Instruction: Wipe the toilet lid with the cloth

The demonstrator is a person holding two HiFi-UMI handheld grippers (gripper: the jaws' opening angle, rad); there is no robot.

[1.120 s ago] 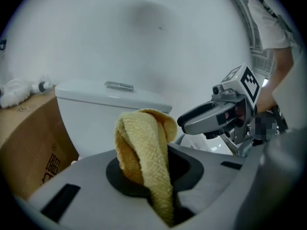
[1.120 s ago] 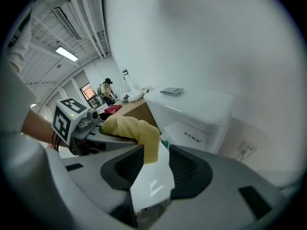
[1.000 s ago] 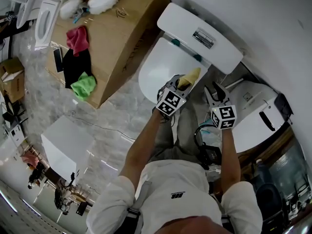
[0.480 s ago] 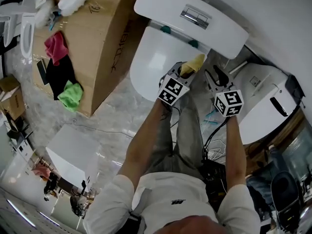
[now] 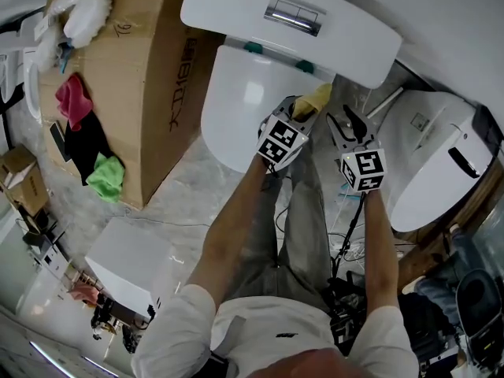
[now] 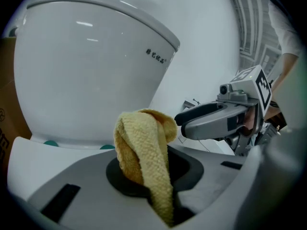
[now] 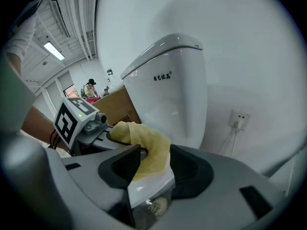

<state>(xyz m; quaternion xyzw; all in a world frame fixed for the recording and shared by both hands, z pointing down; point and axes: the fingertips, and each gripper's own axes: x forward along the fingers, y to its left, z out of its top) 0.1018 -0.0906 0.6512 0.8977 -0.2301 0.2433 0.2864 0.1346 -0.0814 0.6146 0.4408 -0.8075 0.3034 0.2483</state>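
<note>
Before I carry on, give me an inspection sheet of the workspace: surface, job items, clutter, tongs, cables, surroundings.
Surface: toilet lid closed, white and glossy; no dirt seen.
Job's things: yellow cloth bunched near the lid's right rear edge; contact with the lid cannot be told.
Clutter: red cloth, black cloth and green cloth on the cardboard box left of the toilet.
Grippers: left tongs shut on the yellow cloth; right tongs open, holding nothing, beside it.
Cables: loose cables on the floor by the person's legs.
Surroundings: second toilet at right; white box on the floor at left.
</note>
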